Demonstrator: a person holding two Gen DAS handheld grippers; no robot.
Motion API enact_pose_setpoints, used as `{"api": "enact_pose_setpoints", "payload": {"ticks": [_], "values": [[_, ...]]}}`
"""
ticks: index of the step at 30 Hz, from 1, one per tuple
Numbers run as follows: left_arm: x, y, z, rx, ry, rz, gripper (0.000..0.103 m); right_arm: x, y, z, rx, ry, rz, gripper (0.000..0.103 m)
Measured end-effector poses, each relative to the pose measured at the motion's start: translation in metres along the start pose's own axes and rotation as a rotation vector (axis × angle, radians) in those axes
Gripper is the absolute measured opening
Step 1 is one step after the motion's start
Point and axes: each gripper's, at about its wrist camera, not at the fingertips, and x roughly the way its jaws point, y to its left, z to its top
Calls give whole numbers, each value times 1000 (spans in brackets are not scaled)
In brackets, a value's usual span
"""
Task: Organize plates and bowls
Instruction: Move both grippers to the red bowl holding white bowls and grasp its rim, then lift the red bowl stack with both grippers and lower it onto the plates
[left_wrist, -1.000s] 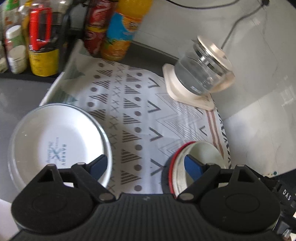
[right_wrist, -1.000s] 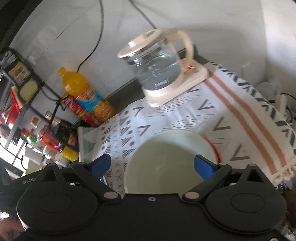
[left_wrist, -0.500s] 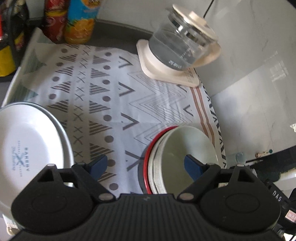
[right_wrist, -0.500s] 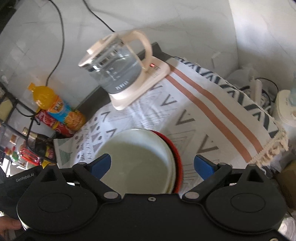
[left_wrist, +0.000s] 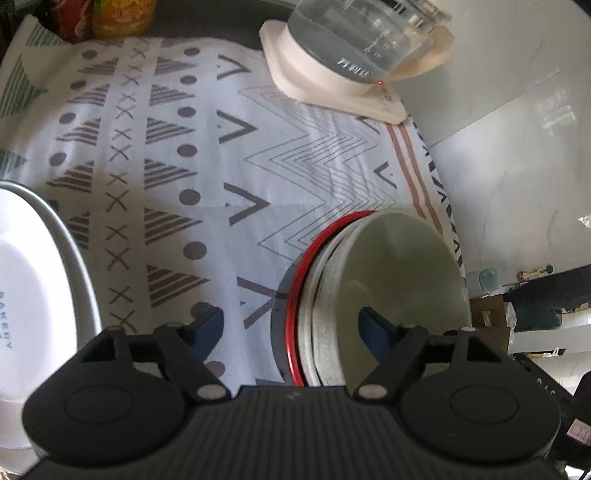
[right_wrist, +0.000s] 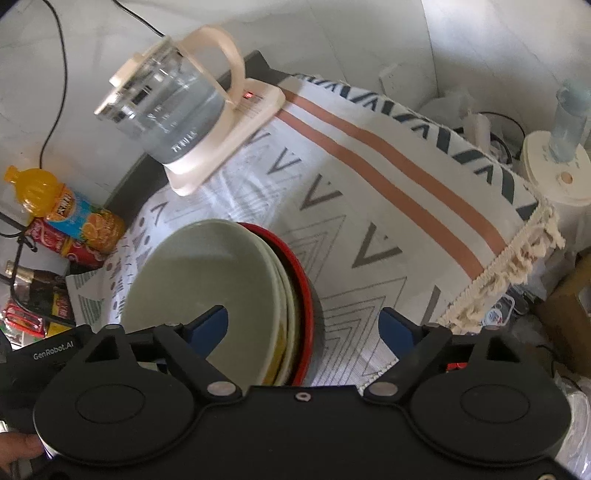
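Left wrist view, far left of frame: white printed plate (left_wrist: 33, 295) flat on the patterned cloth (left_wrist: 184, 166) over the counter. Left hand-held gripper (left_wrist: 291, 328) spread wide, grasping nothing. Lower right: pale green bowl (left_wrist: 402, 288) nested on cream plates inside a red-rimmed dish (left_wrist: 295, 295).

Right wrist view: right hand-held gripper (right_wrist: 306, 328) also released, its left finger over the pale green bowl (right_wrist: 199, 280), stack offset. Glass kettle (right_wrist: 166, 107) upper left.

Risk: the staggered stack looks tippy; closing on the bowl rim alone could slide it off.
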Motion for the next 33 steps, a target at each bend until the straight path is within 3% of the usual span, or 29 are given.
{"api": "enact_pose_setpoints", "payload": {"ticks": [6, 11, 14, 16, 17, 24, 33], "values": [[14, 0, 2, 11, 28, 5, 70, 11, -2, -5, 23, 32, -10, 86], [24, 2, 0, 9, 61, -6, 53, 18, 1, -6, 30, 50, -5, 76], [26, 4, -2, -4, 64, -32, 35, 25, -2, -6, 52, 69, 5, 59], [26, 3, -2, 2, 56, -35, 31, 30, -3, -7, 64, 84, 15, 37], [26, 2, -2, 10, 48, -31, 30, 31, -3, -8, 66, 90, 22, 34], [23, 0, -4, 26, 38, -19, 29, 31, 2, -10, 30, 72, 2, 31], [-7, 7, -3, 10, -29, -27, 30, 22, 19, -7, -3, 39, 46, 31]]}}
